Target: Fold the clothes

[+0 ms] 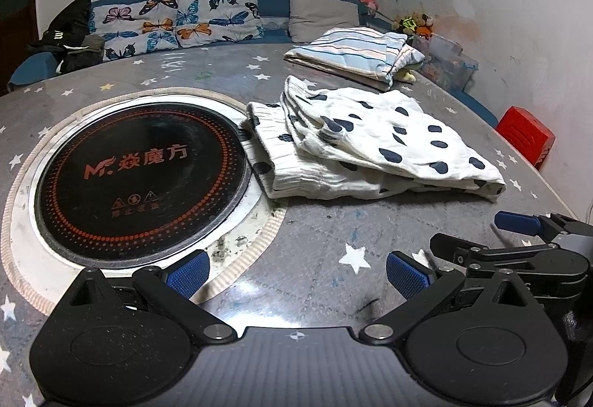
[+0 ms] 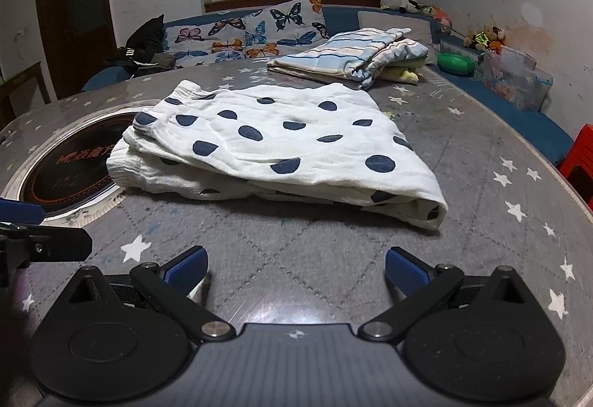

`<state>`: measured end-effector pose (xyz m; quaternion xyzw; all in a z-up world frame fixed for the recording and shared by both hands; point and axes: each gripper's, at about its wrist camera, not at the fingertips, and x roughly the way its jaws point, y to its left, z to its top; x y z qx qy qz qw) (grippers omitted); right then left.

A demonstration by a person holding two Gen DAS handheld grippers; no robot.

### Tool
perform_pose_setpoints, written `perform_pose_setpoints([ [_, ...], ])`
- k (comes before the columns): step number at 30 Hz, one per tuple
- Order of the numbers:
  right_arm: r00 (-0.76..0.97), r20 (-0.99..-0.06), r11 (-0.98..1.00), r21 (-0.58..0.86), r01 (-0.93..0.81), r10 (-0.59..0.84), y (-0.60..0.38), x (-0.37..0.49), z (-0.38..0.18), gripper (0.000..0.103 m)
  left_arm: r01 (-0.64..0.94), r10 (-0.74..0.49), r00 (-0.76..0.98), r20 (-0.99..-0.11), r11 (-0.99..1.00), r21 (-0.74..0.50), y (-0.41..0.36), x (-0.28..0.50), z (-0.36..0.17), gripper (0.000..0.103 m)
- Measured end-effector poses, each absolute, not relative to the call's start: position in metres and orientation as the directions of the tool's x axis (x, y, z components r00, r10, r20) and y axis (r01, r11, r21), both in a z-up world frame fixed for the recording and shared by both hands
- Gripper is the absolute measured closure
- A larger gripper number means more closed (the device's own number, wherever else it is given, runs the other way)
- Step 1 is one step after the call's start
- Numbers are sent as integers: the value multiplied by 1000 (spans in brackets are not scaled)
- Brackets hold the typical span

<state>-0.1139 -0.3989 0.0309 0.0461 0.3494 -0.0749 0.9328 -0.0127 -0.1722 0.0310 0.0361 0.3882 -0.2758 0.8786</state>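
A white garment with dark blue dots [image 1: 370, 144] lies folded on the grey star-patterned table [image 1: 315, 244]; it also shows in the right wrist view [image 2: 281, 147]. A striped folded cloth [image 1: 352, 51] lies behind it, also seen in the right wrist view [image 2: 352, 53]. My left gripper [image 1: 296, 273] is open and empty, low over the table in front of the garment. My right gripper [image 2: 294, 268] is open and empty, just short of the garment's near edge. The right gripper's fingers [image 1: 519, 223] show at the right of the left wrist view.
A round black cooktop [image 1: 141, 177] is set into the table left of the garment. A sofa with butterfly pillows [image 1: 178, 18] stands behind the table. A red stool [image 1: 526, 134] stands at the right. Toys and clear boxes [image 2: 515, 77] sit along the right wall.
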Motion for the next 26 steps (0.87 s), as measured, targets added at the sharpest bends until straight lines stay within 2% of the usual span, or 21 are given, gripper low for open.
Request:
perform_pose_setpoints([
  [26, 742, -661, 981, 47, 187, -110, -406, -98, 29, 0, 518, -448, 540, -713, 844, -138, -187, 5, 27, 0],
])
